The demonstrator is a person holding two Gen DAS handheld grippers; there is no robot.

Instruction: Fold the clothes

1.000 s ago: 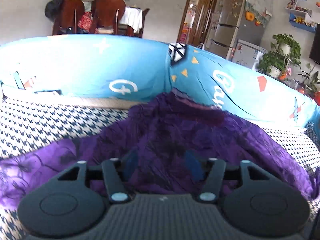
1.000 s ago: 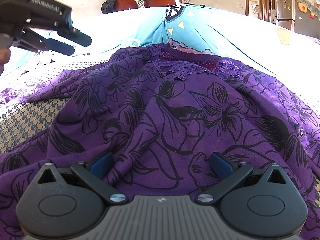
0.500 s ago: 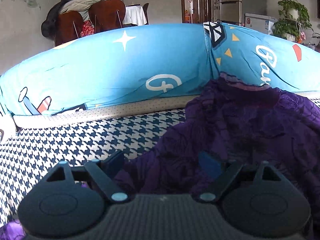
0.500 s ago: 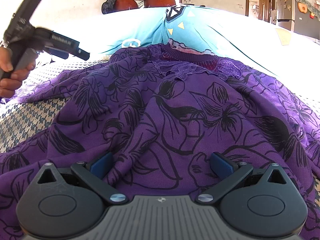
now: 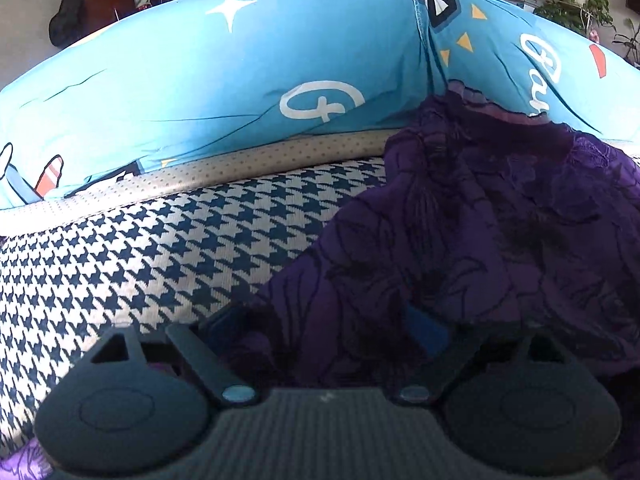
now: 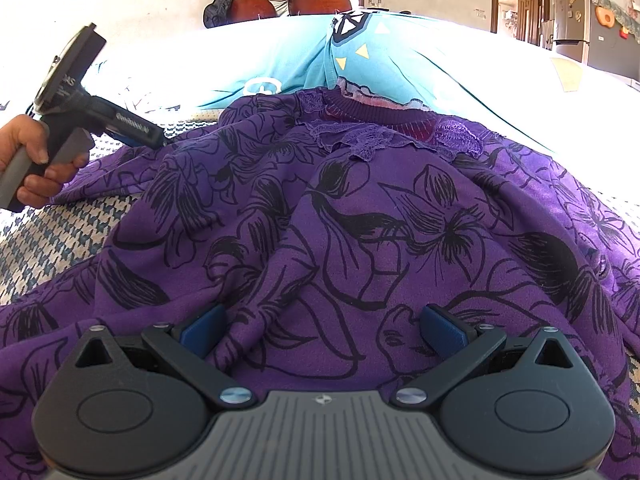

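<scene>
Garment: purple floral-print knit top with lace collar (image 6: 360,216), spread on the houndstooth-woven seat cover (image 5: 132,248), collar toward the blue printed cushion (image 5: 240,80) ahead of both grippers.
Left gripper (image 5: 320,332): I have its jaws wide but closing slightly — the top's left edge lies between them, not yet pinched.
Right gripper (image 6: 320,326): jaws apart, resting over the hem, nothing clamped.
Technique: I judge it best to seat the left pads fully past the edge before closing, taking one layer only.
</scene>
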